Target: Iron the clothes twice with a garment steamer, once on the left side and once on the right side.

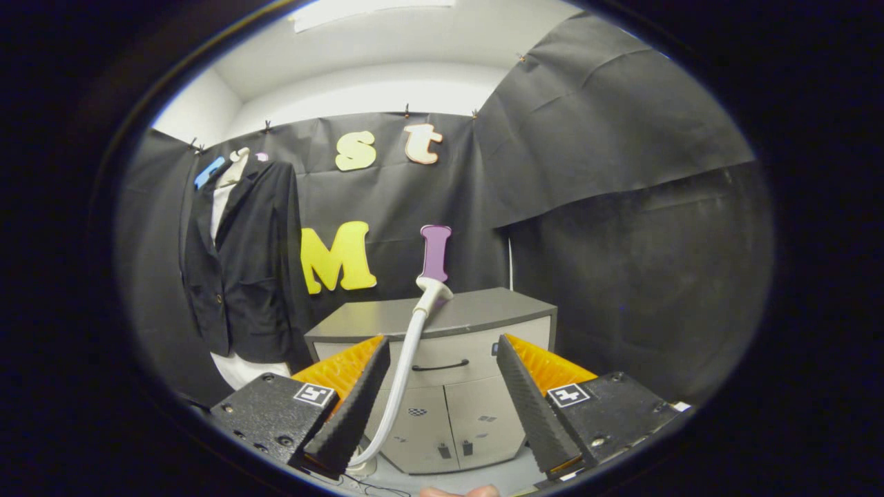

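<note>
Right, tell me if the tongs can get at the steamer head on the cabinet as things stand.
Probably yes: the tongs are open, the steamer head lies on the cabinet beyond them, and nothing stands between.

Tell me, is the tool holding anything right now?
No. The tool is open and holds nothing. The steamer rests on the cabinet beyond the fingers, and only its hose runs between them, untouched.
</note>
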Demonstrator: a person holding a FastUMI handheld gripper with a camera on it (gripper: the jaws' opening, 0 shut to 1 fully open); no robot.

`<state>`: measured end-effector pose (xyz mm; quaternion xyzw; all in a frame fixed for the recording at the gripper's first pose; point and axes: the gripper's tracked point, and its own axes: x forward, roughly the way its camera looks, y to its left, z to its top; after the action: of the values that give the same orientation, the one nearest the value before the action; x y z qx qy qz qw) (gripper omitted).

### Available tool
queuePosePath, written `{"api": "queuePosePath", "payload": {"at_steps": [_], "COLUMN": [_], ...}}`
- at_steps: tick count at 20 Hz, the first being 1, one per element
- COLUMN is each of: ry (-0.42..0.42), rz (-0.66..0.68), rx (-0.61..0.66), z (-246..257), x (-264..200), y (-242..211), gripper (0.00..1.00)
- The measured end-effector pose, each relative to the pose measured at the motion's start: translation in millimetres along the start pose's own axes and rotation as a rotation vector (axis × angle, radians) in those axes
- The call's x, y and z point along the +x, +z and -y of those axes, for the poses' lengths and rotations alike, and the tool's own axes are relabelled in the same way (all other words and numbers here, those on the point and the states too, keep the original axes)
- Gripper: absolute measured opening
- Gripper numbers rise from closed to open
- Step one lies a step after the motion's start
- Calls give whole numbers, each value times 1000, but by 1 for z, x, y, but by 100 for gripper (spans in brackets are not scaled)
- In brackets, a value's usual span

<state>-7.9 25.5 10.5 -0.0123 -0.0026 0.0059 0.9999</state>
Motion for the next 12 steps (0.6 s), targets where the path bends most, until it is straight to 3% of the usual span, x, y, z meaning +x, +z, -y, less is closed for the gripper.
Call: {"api": "queuePosePath", "payload": {"at_steps": [12], "ry": [-22], "rz": [-15], "rx": [10], "z": [-58], "x": [-6], "y": [15], "gripper": [97]}}
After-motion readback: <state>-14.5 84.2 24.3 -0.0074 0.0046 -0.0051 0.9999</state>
